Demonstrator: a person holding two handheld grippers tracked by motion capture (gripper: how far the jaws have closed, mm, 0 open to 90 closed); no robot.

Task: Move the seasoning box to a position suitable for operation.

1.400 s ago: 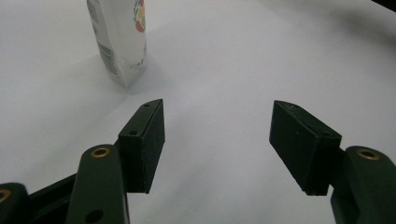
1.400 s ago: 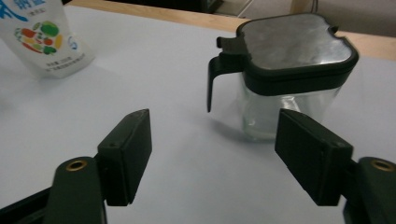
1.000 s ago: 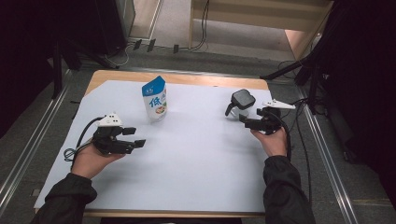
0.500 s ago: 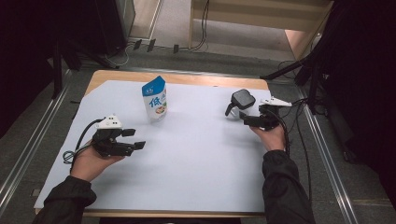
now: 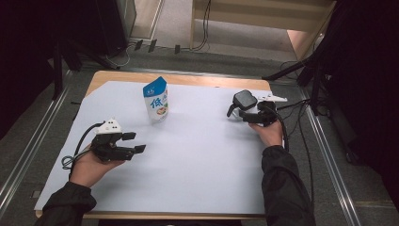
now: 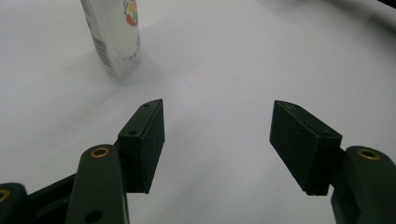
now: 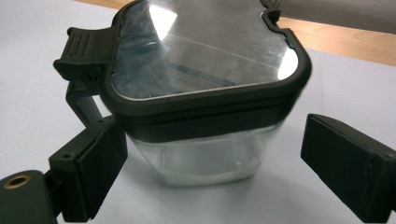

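Note:
A clear container with a black hinged lid (image 5: 243, 100) stands at the right of the white sheet. My right gripper (image 5: 237, 113) reaches it from the right. In the right gripper view the container (image 7: 205, 93) sits between the open jaws of this gripper (image 7: 215, 140): the left pad (image 7: 100, 161) is next to its wall and the right pad (image 7: 345, 163) stands apart from it. A blue and white carton (image 5: 155, 99) stands upright at the middle back. My left gripper (image 5: 135, 142) rests low at the front left, open and empty (image 6: 217, 116), with the carton (image 6: 114, 37) ahead to its left.
A white sheet (image 5: 197, 165) covers most of the wooden table (image 5: 108, 76). Cables (image 5: 301, 141) trail off the right edge by the person's right forearm. Metal rails (image 5: 28, 155) run along the floor on both sides.
My right gripper has moved in on the lidded container and come lower, so its jaws now straddle it. The left gripper and the carton have stayed put.

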